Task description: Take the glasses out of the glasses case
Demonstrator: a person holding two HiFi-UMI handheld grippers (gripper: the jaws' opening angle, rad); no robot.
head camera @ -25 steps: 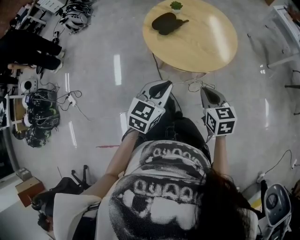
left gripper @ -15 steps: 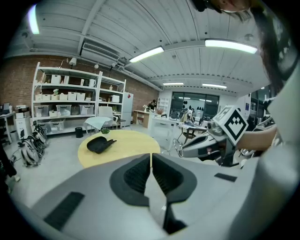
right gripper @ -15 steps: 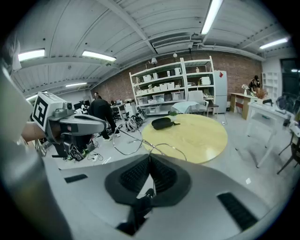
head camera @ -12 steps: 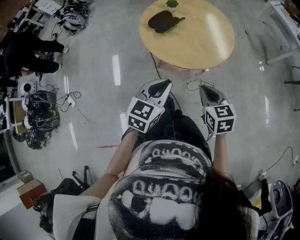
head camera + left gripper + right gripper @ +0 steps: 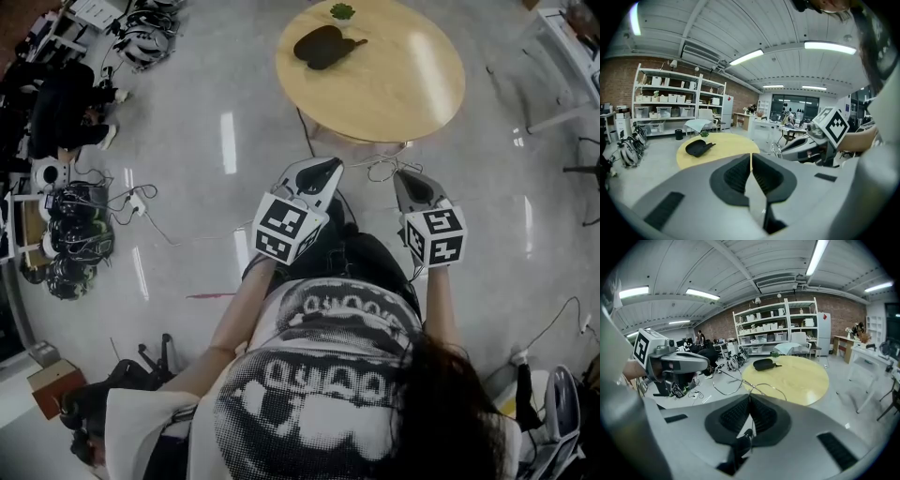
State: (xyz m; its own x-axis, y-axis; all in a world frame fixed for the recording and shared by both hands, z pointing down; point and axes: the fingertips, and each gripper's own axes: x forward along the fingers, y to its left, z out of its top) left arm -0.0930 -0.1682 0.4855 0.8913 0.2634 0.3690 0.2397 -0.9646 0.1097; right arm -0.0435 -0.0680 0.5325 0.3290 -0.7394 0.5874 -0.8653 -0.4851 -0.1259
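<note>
A: Status?
B: Right gripper [image 5: 750, 397] is clamped on the glasses [image 5: 727, 380]. Left gripper [image 5: 751, 157] closed, empty. Glasses case [image 5: 323, 45] sits open on the table [image 5: 403, 89], well away.
A: Gentle squeeze, no swinging. Thin frame probably bends.

Thin wire glasses [image 5: 727, 381] hang in the air, 1 temple pinched in the right tool [image 5: 749, 398]. The dark case [image 5: 322, 45] lies open on the counter [image 5: 398, 80].

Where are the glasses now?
The glasses are pinched in the right gripper, right of centre in the head view, short of the round table holding the case.
</note>
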